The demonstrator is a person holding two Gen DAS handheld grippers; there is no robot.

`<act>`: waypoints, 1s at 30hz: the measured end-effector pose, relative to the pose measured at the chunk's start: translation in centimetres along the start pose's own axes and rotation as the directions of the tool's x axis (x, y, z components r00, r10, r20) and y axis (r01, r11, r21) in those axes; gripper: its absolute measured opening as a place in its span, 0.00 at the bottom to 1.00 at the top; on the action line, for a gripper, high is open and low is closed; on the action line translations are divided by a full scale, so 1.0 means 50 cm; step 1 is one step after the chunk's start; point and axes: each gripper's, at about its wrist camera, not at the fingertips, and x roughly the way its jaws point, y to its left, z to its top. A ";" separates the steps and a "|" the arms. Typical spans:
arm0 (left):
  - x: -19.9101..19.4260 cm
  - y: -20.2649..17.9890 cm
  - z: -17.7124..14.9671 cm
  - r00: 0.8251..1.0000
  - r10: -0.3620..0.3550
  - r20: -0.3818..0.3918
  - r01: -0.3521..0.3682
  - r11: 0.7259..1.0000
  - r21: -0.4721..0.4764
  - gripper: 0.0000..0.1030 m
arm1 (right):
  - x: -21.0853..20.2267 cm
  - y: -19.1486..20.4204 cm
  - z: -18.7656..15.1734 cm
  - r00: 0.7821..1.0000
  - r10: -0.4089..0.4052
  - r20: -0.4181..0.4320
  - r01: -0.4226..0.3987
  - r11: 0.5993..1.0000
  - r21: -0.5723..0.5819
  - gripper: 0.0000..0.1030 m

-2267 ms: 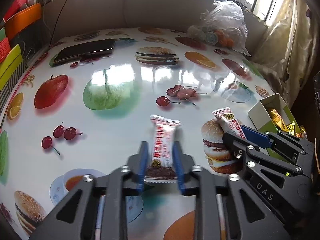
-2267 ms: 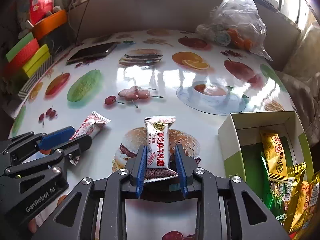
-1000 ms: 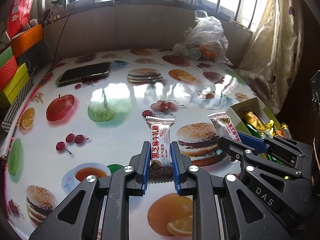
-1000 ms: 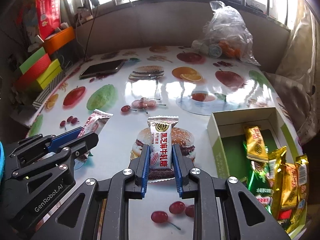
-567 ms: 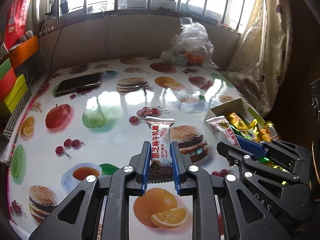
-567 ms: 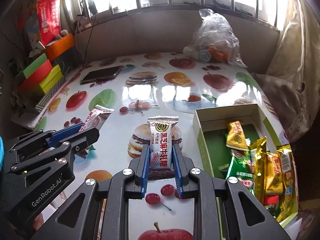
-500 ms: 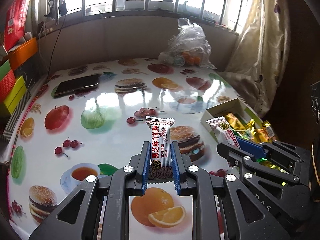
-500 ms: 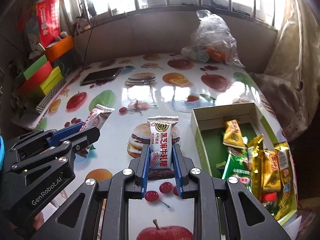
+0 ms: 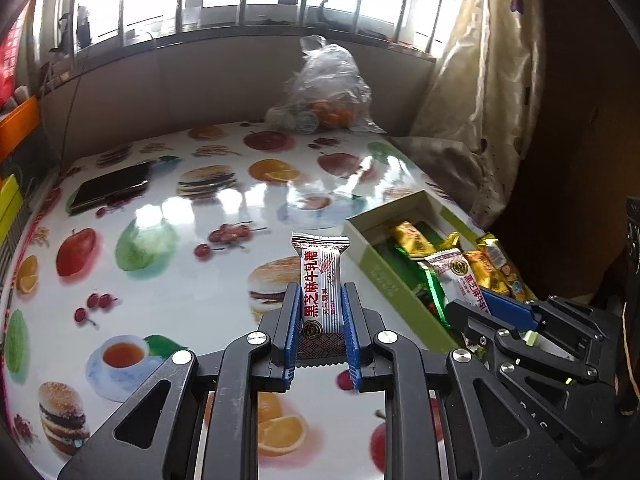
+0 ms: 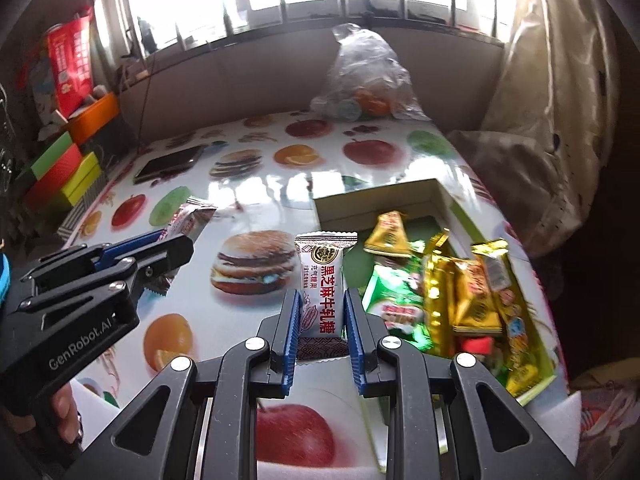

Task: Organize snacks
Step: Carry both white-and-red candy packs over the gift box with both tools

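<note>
My left gripper (image 9: 320, 300) is shut on a white nougat candy packet (image 9: 320, 280) with red and black lettering, held upright above the fruit-print table. My right gripper (image 10: 320, 304) is shut on a second white nougat packet (image 10: 324, 280), near the left wall of the open green snack box (image 10: 436, 194). The box (image 9: 384, 276) holds several gold and green wrapped snacks (image 10: 464, 292). In the left wrist view the right gripper (image 9: 476, 300) and its packet (image 9: 456, 276) hang over the box. In the right wrist view the left gripper (image 10: 172, 248) carries its packet (image 10: 184, 220) at left.
A dark phone (image 9: 110, 190) lies at the table's far left. A clear plastic bag of fruit (image 9: 324, 96) sits at the far edge. Coloured boxes (image 10: 60, 176) are stacked on the left. A curtain (image 9: 476, 92) hangs to the right.
Both grippers have risen and moved right toward the snack box, each still gripping its packet. The box now shows larger and nearer the right gripper.
</note>
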 end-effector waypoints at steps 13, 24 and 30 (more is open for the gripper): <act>0.051 -0.071 0.040 0.994 -0.103 -0.045 0.104 0.994 0.023 0.20 | -0.041 -0.096 -0.038 0.996 -0.085 -0.012 0.086 0.993 0.076 0.21; 0.125 -0.103 0.063 0.986 -0.136 -0.095 0.138 0.990 0.021 0.20 | -0.033 -0.148 -0.069 0.994 -0.099 -0.052 0.105 0.987 0.119 0.21; 0.159 -0.111 0.071 0.984 -0.131 -0.117 0.135 0.990 0.028 0.20 | -0.024 -0.165 -0.082 0.992 -0.099 -0.075 0.108 0.984 0.138 0.21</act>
